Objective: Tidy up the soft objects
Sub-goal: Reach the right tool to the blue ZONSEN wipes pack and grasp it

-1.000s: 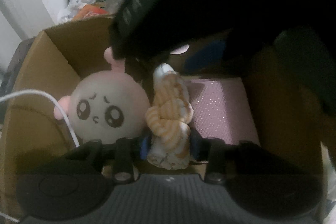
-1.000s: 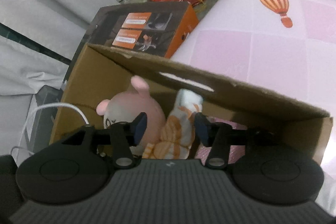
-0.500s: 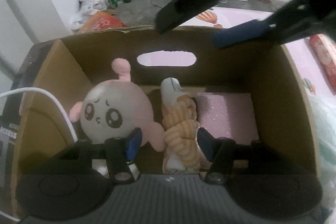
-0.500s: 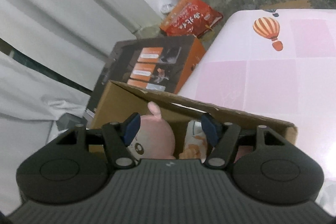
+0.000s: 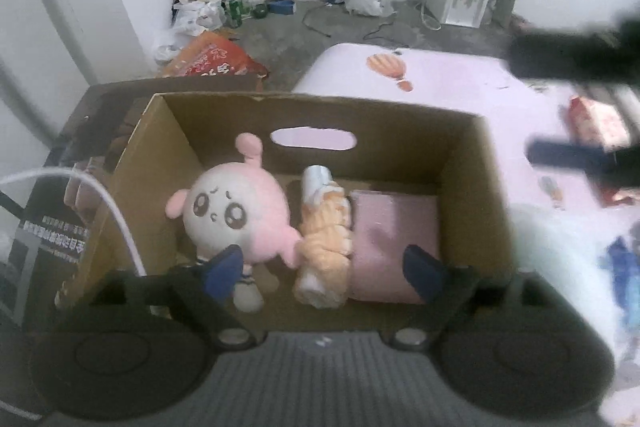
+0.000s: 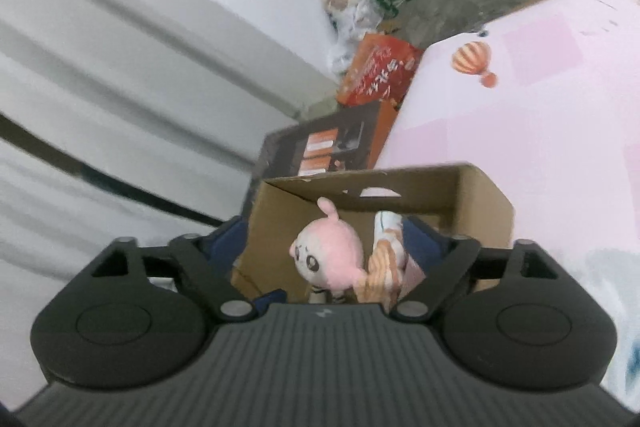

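Both hand-held grippers have pulled back above the cardboard box (image 5: 472,163), left (image 5: 324,267) and right (image 6: 320,247) released and empty. Inside lie the pink plush (image 5: 236,211), knotted orange towel (image 5: 326,235) and pink cloth (image 5: 394,231).

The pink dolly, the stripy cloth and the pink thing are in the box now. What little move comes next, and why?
Probably lift the left tool up and swing it toward the pink bed. Its fingers are open and hold nothing, and the pink plush, the rolled striped cloth and the pink folded item already lie side by side inside the cardboard box, so the next soft thing should be out there.
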Tool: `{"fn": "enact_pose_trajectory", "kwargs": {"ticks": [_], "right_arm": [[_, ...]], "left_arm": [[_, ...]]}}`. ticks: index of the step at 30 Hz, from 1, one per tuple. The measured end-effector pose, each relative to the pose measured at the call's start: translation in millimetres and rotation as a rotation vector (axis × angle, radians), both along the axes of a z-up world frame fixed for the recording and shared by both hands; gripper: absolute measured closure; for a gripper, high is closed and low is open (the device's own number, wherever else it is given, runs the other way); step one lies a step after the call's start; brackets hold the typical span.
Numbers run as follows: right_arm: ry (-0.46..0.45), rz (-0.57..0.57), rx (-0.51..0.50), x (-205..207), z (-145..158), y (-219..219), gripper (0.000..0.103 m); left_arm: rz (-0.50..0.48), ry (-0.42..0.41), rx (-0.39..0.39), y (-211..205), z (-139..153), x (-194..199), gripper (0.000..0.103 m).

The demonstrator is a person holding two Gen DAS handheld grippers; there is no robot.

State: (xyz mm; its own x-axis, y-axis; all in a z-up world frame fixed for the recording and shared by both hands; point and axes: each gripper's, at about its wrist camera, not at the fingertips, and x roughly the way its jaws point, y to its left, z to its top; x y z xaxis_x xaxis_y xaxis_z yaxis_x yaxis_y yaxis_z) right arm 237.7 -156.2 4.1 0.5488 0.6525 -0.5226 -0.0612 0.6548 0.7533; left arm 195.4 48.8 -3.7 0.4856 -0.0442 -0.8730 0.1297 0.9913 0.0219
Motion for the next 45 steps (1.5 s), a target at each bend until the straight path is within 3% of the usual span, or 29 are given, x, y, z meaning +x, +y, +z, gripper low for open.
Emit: {"fn": "enact_pose_trajectory", "kwargs": {"ticks": [2,7,12,18,23,28,31,35,42,45], "right_arm": [[-0.008,-0.045,0.048,-25.6,-1.1,-21.7,0.001],[0.049,-0.170,0.112,-91.9,-14.3,-83.4,0.001],[0.108,-0.306,0.072,-165.8,-23.9,-151.1,0.001],[0.193,-0.479,0.046,-253.5,-42.2,-225.0,0.001],[0.239,-0.576,0.117,-293.7,-67.5,-258.7,0.001],[0.228,-0.602,0.194,-278.7,-94.5,-268.6,0.002],[0.267,-0.582,0.186,-247.5,-113.6,-271.8,0.014],[0.346,-0.570,0.210,-219.3,-137.8,-275.0,0.036],[0.401,-0.505,0.135,-183.9,-153.9,-262.5,0.038],[0.423,-0.494,0.106,-172.8,-156.8,-256.2,0.038]], "left_arm": [[-0.006,-0.011,-0.006,-9.2,11.9,-11.1,0.011],[-0.053,-0.034,-0.024,-46.8,29.7,-33.9,0.009],[-0.146,-0.042,-0.037,-100.8,38.3,-57.4,0.009],[-0.311,-0.004,-0.046,-175.3,27.1,-88.6,0.009],[-0.434,0.040,-0.043,-233.3,5.4,-96.0,0.009],[-0.492,0.089,-0.048,-272.9,-21.5,-84.2,0.025],[-0.500,0.118,-0.025,-290.8,-36.9,-73.9,0.043],[-0.533,0.150,0.012,-306.9,-53.8,-65.7,0.047],[-0.585,0.221,0.084,-320.4,-83.4,-57.8,0.048],[-0.592,0.243,0.067,-321.2,-91.2,-54.4,0.045]]}}
